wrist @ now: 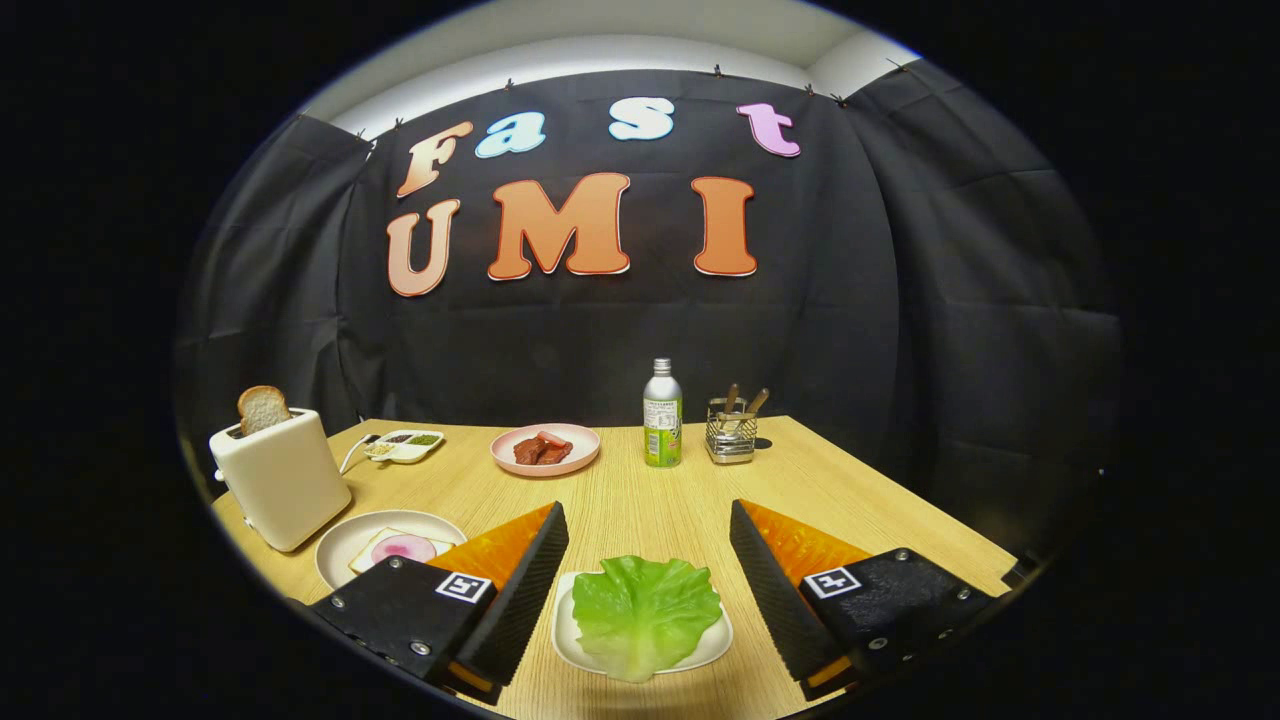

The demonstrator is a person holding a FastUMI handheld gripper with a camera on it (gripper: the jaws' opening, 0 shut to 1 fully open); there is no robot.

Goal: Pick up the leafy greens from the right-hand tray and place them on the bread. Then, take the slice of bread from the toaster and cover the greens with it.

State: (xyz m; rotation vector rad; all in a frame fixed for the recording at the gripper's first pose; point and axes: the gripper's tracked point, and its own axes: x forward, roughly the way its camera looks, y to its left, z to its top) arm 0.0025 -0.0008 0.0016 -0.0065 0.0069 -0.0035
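Observation:
A bright green lettuce leaf [643, 612] lies on a small white tray [718, 642] between my two fingers. My gripper [648, 518] is open wide, its black pads to either side of the tray, touching nothing. To the left, a white plate [345, 540] holds a slice of bread topped with a pink ham round [400, 549]; my left finger hides part of it. Behind that plate stands a cream toaster [282, 478] with a brown bread slice [263, 408] sticking up from its slot.
Beyond the fingers on the wooden table [640, 500] are a pink plate of red meat [545, 449], a green-labelled bottle [662, 414], a wire holder with utensils [731, 428] and a small white divided dish [405, 444] near the toaster.

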